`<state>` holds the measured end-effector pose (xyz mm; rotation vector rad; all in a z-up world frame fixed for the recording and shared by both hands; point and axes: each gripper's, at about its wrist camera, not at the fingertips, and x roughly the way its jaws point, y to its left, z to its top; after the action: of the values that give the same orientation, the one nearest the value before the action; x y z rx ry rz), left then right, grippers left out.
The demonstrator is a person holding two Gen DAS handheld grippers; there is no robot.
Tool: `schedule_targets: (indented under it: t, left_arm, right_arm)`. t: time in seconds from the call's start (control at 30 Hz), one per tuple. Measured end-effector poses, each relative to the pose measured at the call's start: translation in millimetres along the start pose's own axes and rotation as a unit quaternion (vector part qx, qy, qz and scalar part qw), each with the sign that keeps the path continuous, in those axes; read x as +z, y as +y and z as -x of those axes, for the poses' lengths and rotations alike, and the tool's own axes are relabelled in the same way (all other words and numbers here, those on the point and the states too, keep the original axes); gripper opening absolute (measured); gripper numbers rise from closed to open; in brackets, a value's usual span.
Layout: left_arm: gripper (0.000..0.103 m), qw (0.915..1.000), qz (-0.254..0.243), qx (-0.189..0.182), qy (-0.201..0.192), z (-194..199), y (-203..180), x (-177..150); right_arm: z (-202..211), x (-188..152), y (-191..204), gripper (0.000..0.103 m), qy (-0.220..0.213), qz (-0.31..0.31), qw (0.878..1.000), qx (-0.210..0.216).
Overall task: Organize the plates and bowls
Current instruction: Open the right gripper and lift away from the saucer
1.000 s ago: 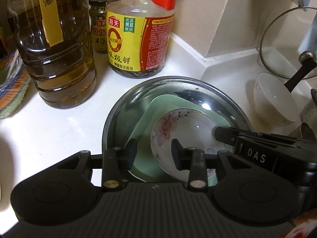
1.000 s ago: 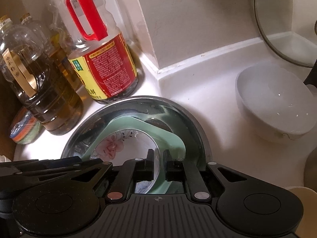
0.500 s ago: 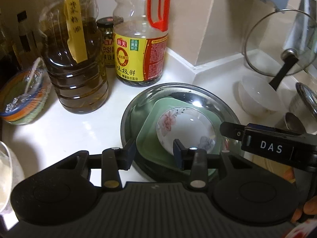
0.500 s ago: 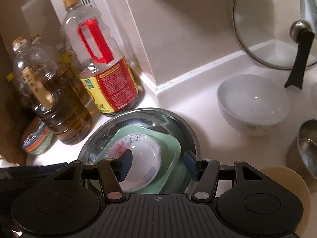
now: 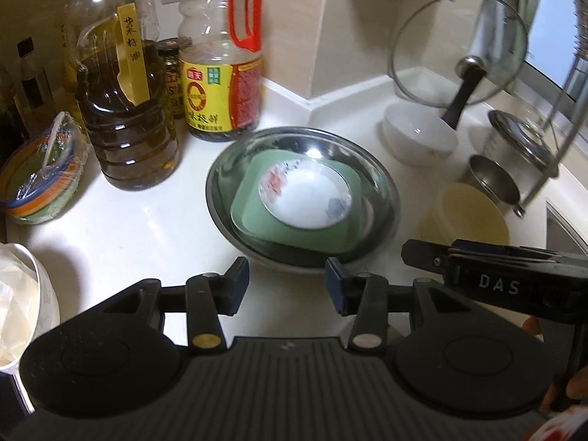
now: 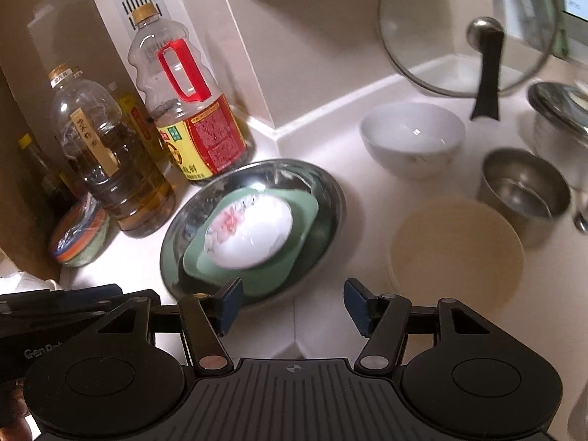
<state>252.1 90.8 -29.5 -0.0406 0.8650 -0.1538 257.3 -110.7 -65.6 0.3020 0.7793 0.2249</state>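
Round steel basin (image 5: 382,198) on the white desk (image 5: 121,228), green square plate (image 5: 253,202) in it, blurred, seemingly floral white bowl (image 5: 305,198) on that, left claw (image 5: 286,281) and right claw (image 6: 292,303) near the basin, jaws just opening, both empty.

Bare counter (image 5: 121,228) (front-left) below oil bottle (image 5: 125,110)

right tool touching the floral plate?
Apart. In the right wrist view, the right tool is open and empty, its fingers short of the floral plate, with green plate and counter between.
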Motion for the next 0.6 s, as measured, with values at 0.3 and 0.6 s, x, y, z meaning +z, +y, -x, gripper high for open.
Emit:
schedule_targets:
  t: [0.3,0.6]
  left_arm:
    - [0.043,0.9991,-0.024,-0.032,0.011,11.3,-13.0,-19.1]
    - [0.043,0.9982,-0.032,-0.046,0.022,12.4,-39.2,-26.0]
  right_arm:
    - [34.0,-24.4,-8.2,0.07,0.003,-0.046,0.999,-0.026]
    - [50.6,-29.7,-28.0,0.07,0.002,-0.043,0.998,-0.052]
